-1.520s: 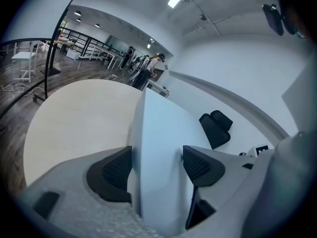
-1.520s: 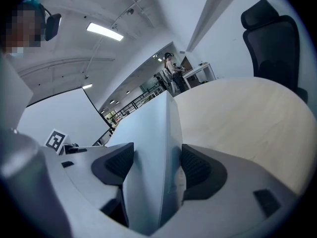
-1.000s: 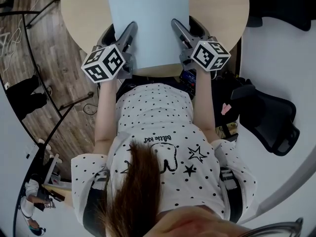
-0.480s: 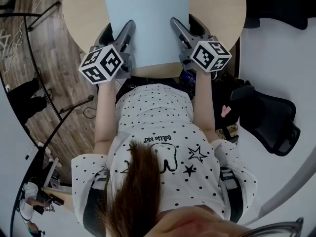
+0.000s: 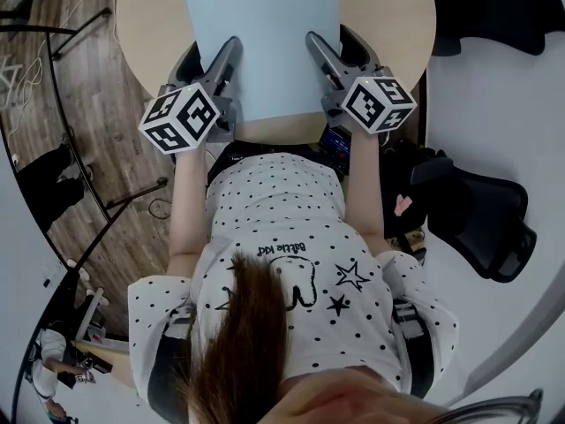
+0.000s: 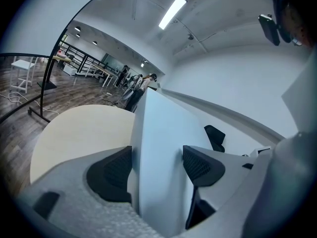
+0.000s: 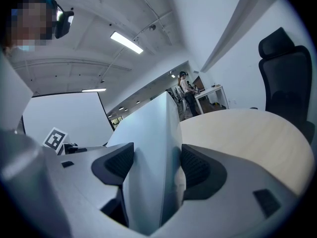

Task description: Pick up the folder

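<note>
Head view: pale blue folder [image 5: 260,42] gripped at both sides above the round table [image 5: 146,25].
Left gripper [image 5: 222,63] and right gripper [image 5: 328,58] each clamp one near edge, probably to hold the thin folder level without sagging.

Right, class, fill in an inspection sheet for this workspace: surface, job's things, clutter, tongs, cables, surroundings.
Surface: round pale wooden table, bare on both sides of the folder.
Job's things: pale blue folder, over the table's near edge, gripped on its left and right sides.
Clutter: nothing seen.
Grippers: left tongs shut on the folder; right tongs shut on the folder.
Cables: thin white cable on the floor, left of the table.
Surroundings: wooden floor; black office chair at the person's right.
</note>
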`<control>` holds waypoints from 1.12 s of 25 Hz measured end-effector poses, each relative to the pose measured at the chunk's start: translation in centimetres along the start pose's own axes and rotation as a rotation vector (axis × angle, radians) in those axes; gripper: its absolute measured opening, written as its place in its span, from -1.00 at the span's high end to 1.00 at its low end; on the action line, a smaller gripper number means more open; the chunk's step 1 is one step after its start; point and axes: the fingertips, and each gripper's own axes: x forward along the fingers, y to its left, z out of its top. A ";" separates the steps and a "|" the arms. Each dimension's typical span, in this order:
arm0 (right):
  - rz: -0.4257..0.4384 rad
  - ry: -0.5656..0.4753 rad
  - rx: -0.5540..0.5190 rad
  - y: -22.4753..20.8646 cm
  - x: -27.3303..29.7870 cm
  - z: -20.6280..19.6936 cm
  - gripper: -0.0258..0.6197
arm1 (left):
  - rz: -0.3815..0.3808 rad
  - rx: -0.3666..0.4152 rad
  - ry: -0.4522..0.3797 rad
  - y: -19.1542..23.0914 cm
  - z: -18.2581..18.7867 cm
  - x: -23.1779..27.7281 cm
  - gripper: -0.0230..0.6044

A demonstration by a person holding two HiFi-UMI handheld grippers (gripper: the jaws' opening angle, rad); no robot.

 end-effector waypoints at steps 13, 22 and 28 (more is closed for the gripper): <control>0.014 -0.051 -0.054 1.4 -0.4 2.8 0.02 | -0.032 0.022 -0.060 -1.3 2.4 -0.7 -0.09; 0.018 -0.072 -0.068 1.7 -0.7 3.7 0.02 | -0.042 0.040 -0.076 -1.9 3.3 -0.8 -0.09; 0.018 -0.090 -0.079 2.1 -0.7 4.6 0.02 | -0.047 0.041 -0.098 -2.2 4.1 -1.0 -0.09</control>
